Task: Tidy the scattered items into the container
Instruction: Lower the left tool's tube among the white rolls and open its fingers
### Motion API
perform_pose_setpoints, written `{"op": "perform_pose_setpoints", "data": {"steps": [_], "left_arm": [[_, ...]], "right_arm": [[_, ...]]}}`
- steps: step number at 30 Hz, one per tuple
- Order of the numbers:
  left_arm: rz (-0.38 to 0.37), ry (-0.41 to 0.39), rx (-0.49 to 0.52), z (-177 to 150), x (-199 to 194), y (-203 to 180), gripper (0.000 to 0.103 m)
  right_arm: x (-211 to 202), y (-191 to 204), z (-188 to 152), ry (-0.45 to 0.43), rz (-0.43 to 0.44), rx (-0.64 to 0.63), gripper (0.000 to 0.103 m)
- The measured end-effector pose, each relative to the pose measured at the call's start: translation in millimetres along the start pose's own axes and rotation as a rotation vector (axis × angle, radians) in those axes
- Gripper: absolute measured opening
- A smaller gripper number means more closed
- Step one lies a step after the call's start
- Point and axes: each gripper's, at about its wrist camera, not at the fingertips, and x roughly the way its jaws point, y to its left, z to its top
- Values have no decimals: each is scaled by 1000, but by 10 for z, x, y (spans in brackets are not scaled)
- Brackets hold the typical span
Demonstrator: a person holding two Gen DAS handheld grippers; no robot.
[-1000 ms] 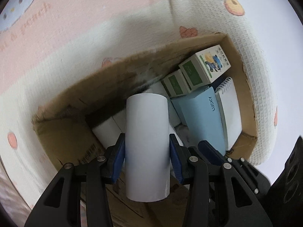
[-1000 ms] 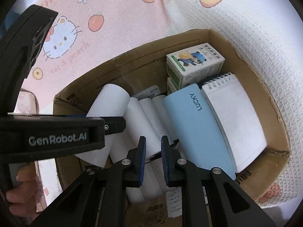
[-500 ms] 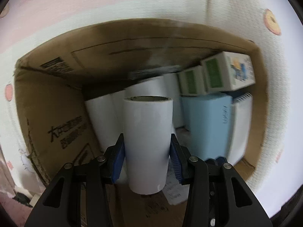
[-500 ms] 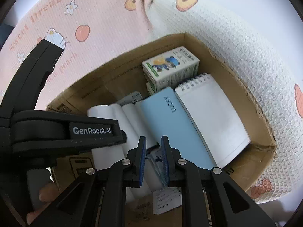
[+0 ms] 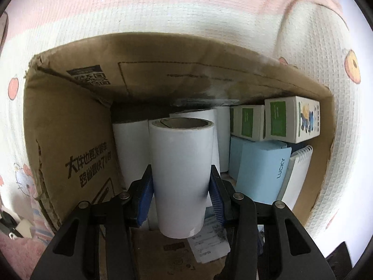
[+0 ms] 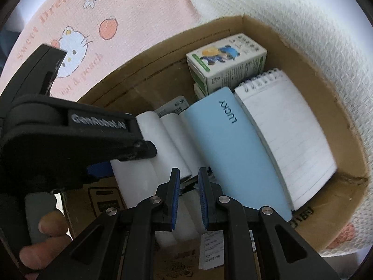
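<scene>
My left gripper [image 5: 181,189] clamps a white paper roll [image 5: 181,175] inside the cardboard box [image 5: 70,144]; my right gripper [image 6: 188,196] looks nearly closed, apparently empty.

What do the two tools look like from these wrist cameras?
Both the left tool and the right tool have matte black angular bodies with silver pivot screws and ribbed blue pads. The left tool's body carries white "GenRobot.AI" lettering. No cables or sleeves show.

L gripper [image 5: 181,193] w/ white roll [image 5: 181,175] rolled square to cardboard box [image 5: 70,121], sunk lower inside.
</scene>
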Motion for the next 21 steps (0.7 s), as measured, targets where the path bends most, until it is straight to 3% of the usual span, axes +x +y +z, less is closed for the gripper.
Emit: {"op": "perform_pose_setpoints", "data": {"steps": [4, 13, 19, 21], "left_arm": [[11, -8, -6, -7, -24, 3, 52], [-43, 69, -18, 50, -99, 50, 52], [-80, 91, 23, 53, -212, 51, 52], [-77, 76, 54, 62, -252, 41, 47]], "right_arm": [[7, -22, 4, -1, -52, 11, 14], [-40, 45, -3, 4, -51, -15, 14], [33, 63, -7, 29, 0, -12, 14], [53, 65, -8, 39, 33, -7, 14]]}}
